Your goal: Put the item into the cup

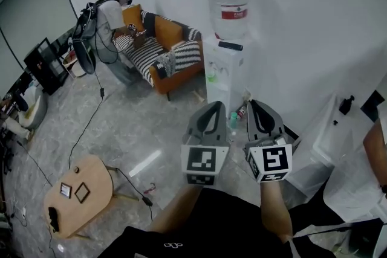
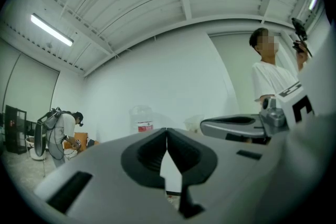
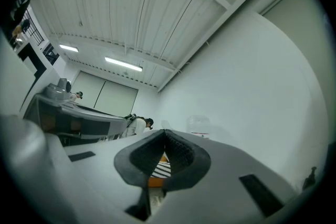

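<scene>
Wooden table [image 1: 78, 193] shows only in the head view.

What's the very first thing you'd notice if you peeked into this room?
Two grey grippers stick out in the middle of the head view, the left gripper and the right gripper, both shut and empty. Just beyond them stands a white water dispenser with a big bottle on top. To its left is an orange sofa with striped cushions, where a person bends over.

office lounge: sofa [image 1: 167, 31], water dispenser [image 1: 225, 72], small wooden table [image 1: 97, 183]
</scene>
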Available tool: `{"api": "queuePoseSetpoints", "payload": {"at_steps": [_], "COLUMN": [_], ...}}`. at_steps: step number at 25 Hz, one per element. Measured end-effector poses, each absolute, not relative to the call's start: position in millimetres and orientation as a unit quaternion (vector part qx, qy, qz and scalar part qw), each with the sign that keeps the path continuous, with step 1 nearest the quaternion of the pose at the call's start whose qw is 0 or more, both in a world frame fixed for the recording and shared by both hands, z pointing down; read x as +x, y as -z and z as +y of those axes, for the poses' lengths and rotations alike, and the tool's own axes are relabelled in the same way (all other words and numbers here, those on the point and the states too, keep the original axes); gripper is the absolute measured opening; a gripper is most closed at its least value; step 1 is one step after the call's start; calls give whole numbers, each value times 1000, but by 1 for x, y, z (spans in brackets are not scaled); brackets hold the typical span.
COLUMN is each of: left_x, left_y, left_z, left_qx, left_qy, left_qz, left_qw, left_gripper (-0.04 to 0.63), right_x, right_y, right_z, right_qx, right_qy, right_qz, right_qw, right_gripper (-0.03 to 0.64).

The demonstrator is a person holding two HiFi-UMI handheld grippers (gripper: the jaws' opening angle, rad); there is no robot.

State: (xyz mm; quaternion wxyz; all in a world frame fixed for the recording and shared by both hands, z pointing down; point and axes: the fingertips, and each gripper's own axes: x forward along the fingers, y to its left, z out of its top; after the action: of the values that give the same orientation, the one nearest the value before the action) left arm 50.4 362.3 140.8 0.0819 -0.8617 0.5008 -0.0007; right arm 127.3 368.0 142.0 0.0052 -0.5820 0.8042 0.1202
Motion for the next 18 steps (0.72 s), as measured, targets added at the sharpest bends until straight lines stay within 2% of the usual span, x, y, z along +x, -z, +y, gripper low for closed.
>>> {"api": "queuePoseSetpoints", "payload": {"at_steps": [5, 14, 18], "left_x": [54, 35, 18], "left_y": [-155, -178, -201], "left_z": [313, 228, 188], "left_qx": [-870, -861, -856], "left_qy": [-5, -6, 22], "left_qz": [487, 507, 516], "left_qw": [81, 41, 28], "left_gripper": [14, 14, 14], "right_x": [128, 123, 114], "right_y": [-154, -173, -187], "right_z": [326, 247, 209], "right_qx": [-593, -592, -586], "right_qy": [-129, -112, -89], "right_qz": [795, 798, 806], "right_qw": [15, 10, 8], "right_gripper": [11, 12, 12]}}
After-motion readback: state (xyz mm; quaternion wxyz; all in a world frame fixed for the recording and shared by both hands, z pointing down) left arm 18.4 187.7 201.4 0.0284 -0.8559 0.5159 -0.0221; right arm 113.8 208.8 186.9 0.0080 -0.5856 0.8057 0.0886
